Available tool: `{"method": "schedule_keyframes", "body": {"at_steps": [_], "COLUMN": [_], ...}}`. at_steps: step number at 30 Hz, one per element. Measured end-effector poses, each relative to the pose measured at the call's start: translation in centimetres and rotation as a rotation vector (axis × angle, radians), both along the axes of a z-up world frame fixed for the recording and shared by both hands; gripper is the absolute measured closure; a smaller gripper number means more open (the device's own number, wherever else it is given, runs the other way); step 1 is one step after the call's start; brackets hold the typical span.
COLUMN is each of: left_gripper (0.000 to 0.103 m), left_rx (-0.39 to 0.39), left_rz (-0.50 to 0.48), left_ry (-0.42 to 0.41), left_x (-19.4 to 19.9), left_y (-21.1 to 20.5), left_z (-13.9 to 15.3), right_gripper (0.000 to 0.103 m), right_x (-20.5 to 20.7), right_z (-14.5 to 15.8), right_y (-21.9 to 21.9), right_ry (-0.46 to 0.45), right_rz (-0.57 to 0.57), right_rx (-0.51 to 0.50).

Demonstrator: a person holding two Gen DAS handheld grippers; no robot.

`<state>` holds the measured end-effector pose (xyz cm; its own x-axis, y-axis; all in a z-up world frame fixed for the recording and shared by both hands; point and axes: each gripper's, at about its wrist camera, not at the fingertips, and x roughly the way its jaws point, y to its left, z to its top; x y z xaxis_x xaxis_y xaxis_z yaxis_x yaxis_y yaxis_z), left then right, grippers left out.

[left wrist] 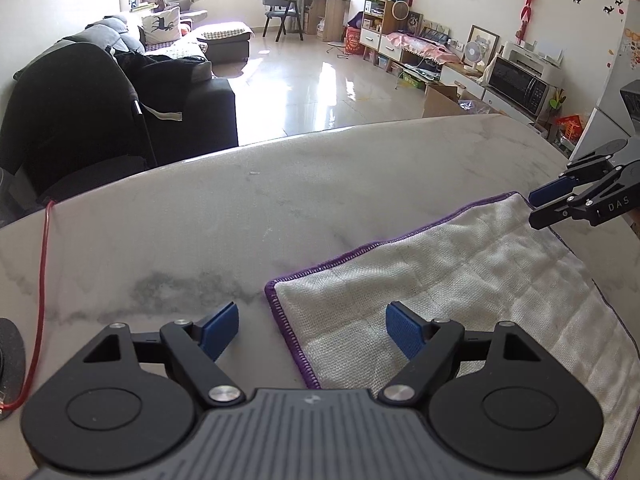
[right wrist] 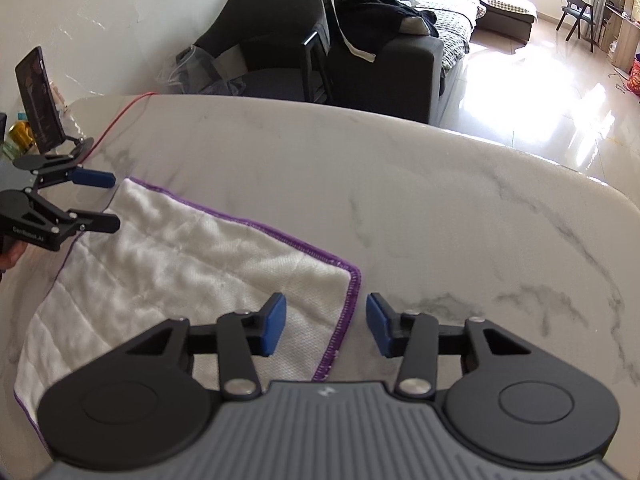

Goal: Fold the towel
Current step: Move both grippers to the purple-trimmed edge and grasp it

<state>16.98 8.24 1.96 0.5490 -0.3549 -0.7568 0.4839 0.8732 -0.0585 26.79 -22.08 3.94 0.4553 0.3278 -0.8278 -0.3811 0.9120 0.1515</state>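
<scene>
Left wrist view is showing the left hand-held gripper [left wrist: 312, 328] hovering low with its jaws spread wide, straddling the purple-stitched side edge of the towel [left wrist: 460, 292]: one blue pad is sitting over bare counter [left wrist: 240, 208], the other over the white cloth. Nothing is lying between the pads but that hem. The towel is lying flat on the marbled counter, running away to the far right corner, where the right hand-held gripper [left wrist: 538, 206] is reaching in with jaws parted at the corner. A red wire [left wrist: 42, 280] is trailing along the counter's left side. Beyond the counter edge a dark sofa [left wrist: 120, 104] is standing on a glossy floor.

Right wrist view is showing the right hand-held gripper [right wrist: 326, 324] likewise gaping wide across the opposite hemmed edge of the towel [right wrist: 160, 268], gripping nothing. Farther off, at the towel's far left corner, the left hand-held gripper [right wrist: 114, 202] is also standing apart-jawed. A phone [right wrist: 38, 100] is propped upright behind it.
</scene>
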Motion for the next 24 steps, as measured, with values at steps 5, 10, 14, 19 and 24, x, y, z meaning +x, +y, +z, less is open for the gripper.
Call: {"method": "schedule_keyframes", "body": {"at_steps": [5, 10, 14, 19, 24], "left_gripper": [0.03, 0.042, 0.065, 0.089, 0.095], "left_rx": [0.002, 0.0, 0.018, 0.001, -0.007], "left_rz": [-0.017, -0.031, -0.031, -0.017, -0.006], "left_ry": [-0.01, -0.013, -0.036, -0.028, -0.055], "left_x": [0.6, 0.9, 1.0, 1.2, 0.6], "left_y": [-0.3, -0.3, -0.3, 0.2, 0.3], "left_z": [-0.2, -0.1, -0.1, 0.0, 0.5], "right_gripper": [0.061, 0.069, 0.091, 0.096, 0.096], "right_x": [0.4, 0.7, 0.9, 0.9, 0.3], "right_z": [0.0, -0.1, -0.1, 0.0, 0.7], "right_y": [0.2, 0.1, 0.1, -0.1, -0.6], "right_ry": [-0.006, -0.011, -0.015, -0.024, -0.048], "right_rz": [0.004, 0.0, -0.003, -0.021, -0.044], "right_rx": [-0.008, -0.016, -0.023, -0.019, 0.005]}}
